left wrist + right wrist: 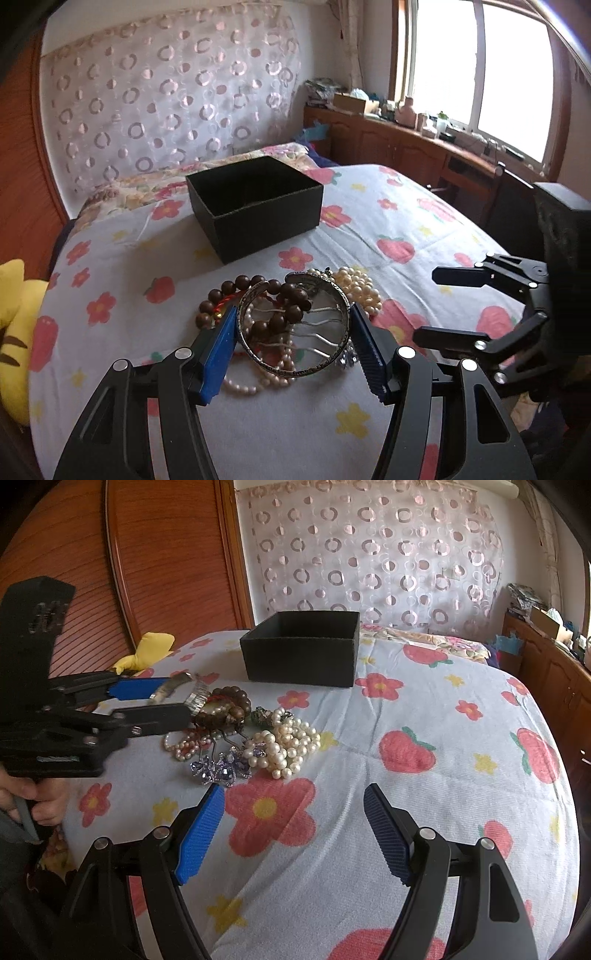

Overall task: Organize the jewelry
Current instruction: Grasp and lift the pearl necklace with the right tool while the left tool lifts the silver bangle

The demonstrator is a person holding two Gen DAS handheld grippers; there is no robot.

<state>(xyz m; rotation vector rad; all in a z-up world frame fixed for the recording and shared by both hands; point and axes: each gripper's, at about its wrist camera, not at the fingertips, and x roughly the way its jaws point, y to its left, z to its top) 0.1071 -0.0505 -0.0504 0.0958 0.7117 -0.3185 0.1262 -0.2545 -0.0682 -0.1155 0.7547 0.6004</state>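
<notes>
A: What is seen from the left wrist?

B: The left claw (293, 328) is clenched on a silver bangle (293, 326); its blue pads (218, 356) are pressed against the two sides of the ring. The bangle is held just above the jewelry heap on the flowered bedsheet (258, 424). Through and behind the ring a brown wooden bead bracelet (255, 295) is seen, with a pink pearl strand (255, 384) under it and a bundle of white pearls (364, 291) to the right. A black open box (255, 206) is set farther up the bed, well apart from the heap. The right claw (424, 304) is seen at the right edge, with nothing between its fingers.

A: And from the right wrist?

B: The right claw (293, 834) is released, and only bedsheet (406, 716) is framed between its pads. The left claw (175, 698) is seen at the left, grasping the silver bangle (184, 692), which is tilted over the wooden bead bracelet (231, 707). A purple crystal ornament (221, 768) is laid at the near edge of the heap, touching the white pearls (288, 744). The black open box (301, 648) is placed beyond the heap. A hand (35, 801) is seen on the left claw's grip.
</notes>
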